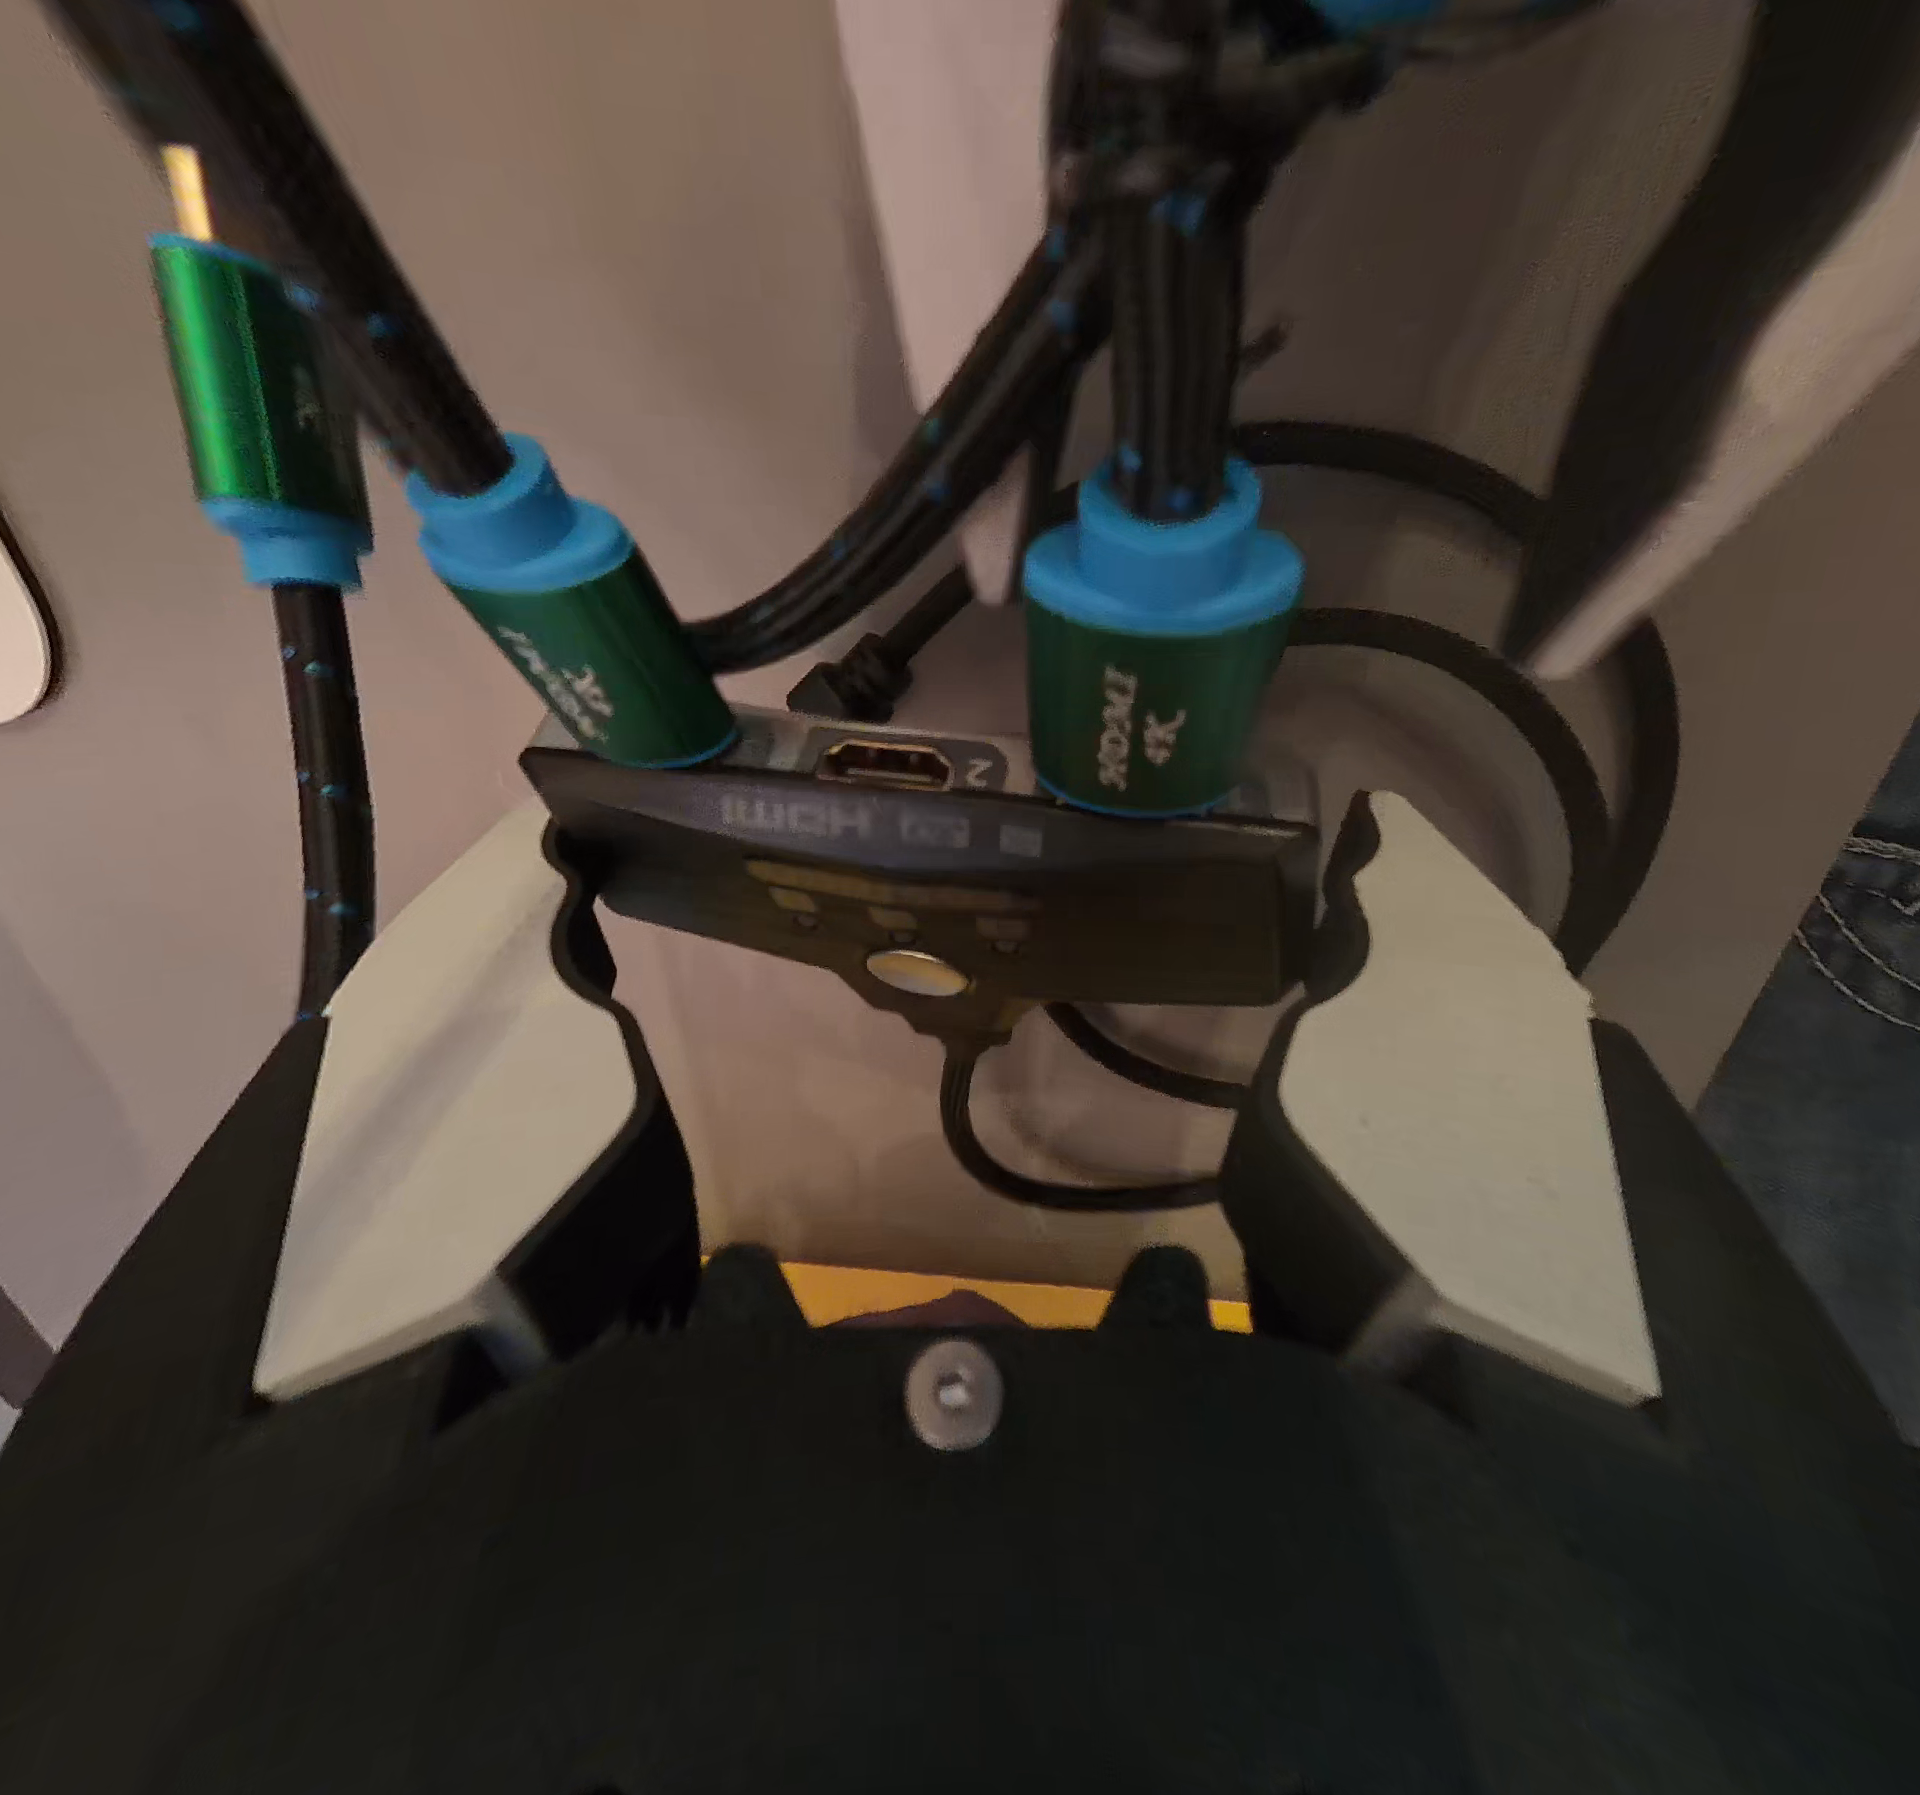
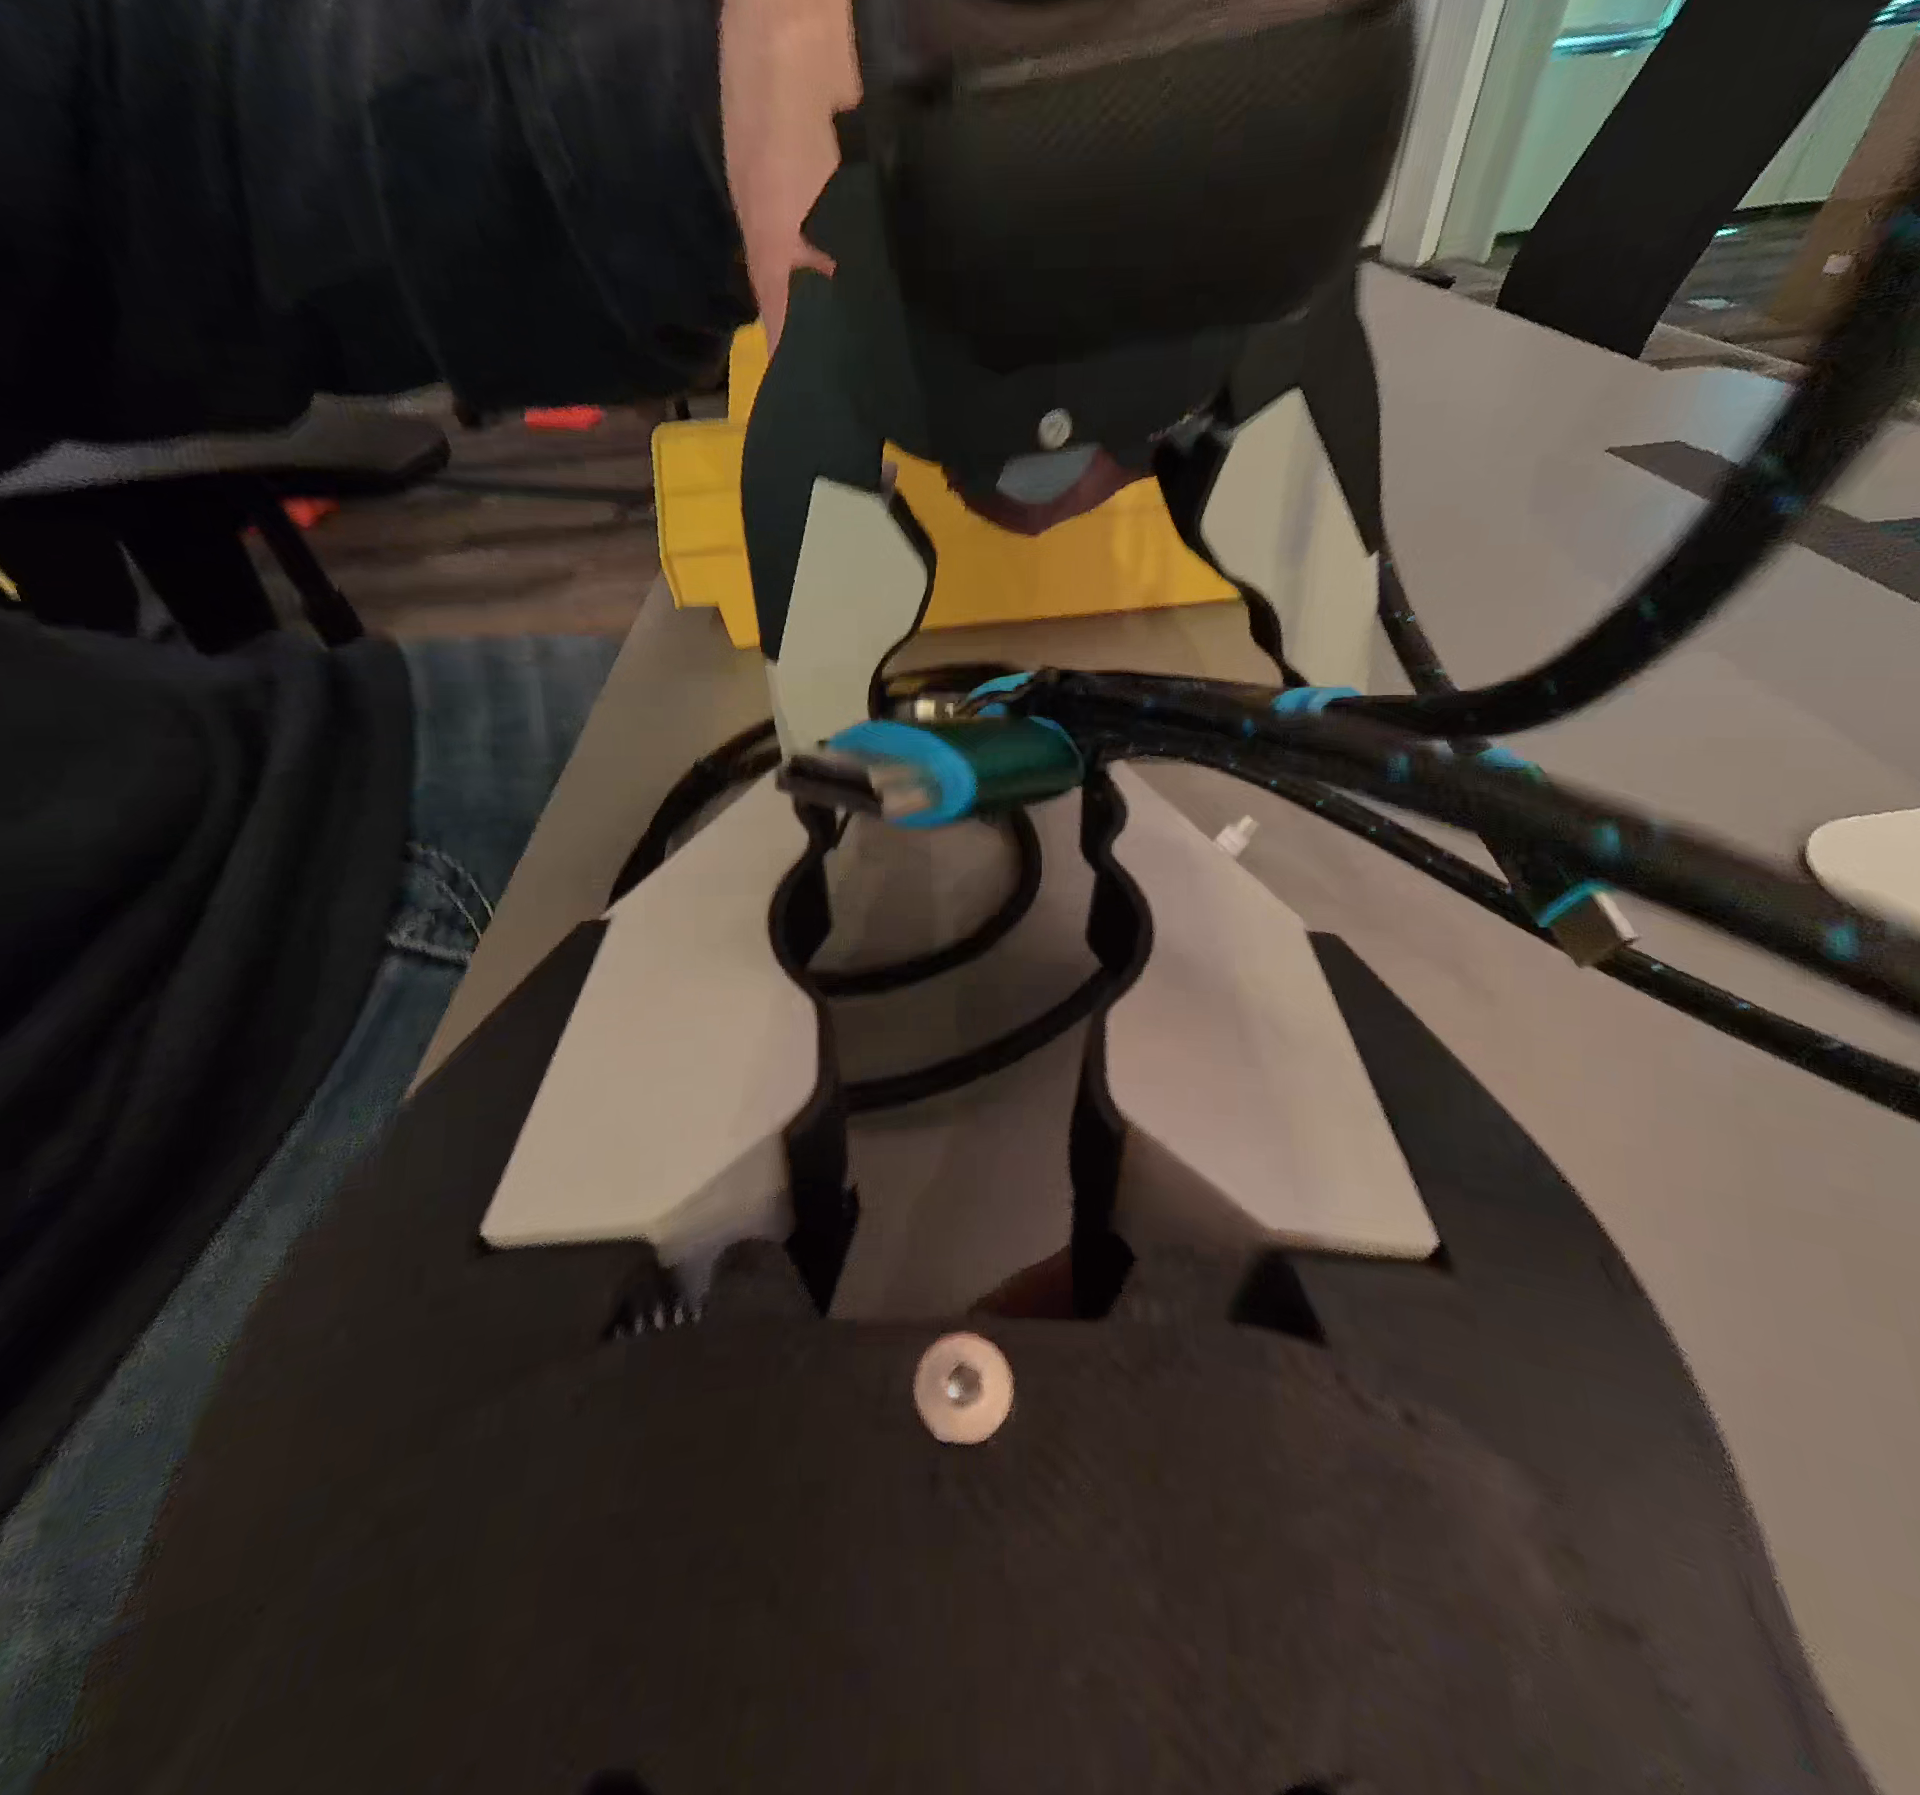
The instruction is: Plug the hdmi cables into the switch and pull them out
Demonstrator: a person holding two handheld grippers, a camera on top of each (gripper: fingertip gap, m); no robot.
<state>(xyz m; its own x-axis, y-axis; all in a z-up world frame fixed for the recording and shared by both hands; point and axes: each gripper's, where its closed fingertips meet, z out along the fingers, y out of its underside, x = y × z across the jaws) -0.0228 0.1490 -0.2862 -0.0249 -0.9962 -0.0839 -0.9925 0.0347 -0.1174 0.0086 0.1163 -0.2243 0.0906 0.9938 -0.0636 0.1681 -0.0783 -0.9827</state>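
Note:
My left gripper [image 1: 956, 841] is shut on a black HDMI switch [image 1: 935, 893] and holds it by its two ends. Two green plugs with blue collars sit in it, one at the left [image 1: 592, 644] and one at the right [image 1: 1153, 675]. The middle port [image 1: 883, 763] is empty. A loose green plug [image 1: 249, 374] hangs at the left. My right gripper [image 2: 961, 810] has its jaws a narrow gap apart. A green plug [image 2: 997, 771] lies crosswise at its fingertips; I cannot tell whether it is pinched. The left gripper [image 2: 1049, 696] faces it from above.
A yellow box [image 2: 1039, 561] stands on the grey table [image 2: 1558, 1226] behind the grippers. A person's dark sleeve [image 2: 312, 166] and jeans [image 2: 416, 914] are at the left table edge. Braided cables [image 2: 1455, 789] and another plug tip [image 2: 1584, 924] cross the right side.

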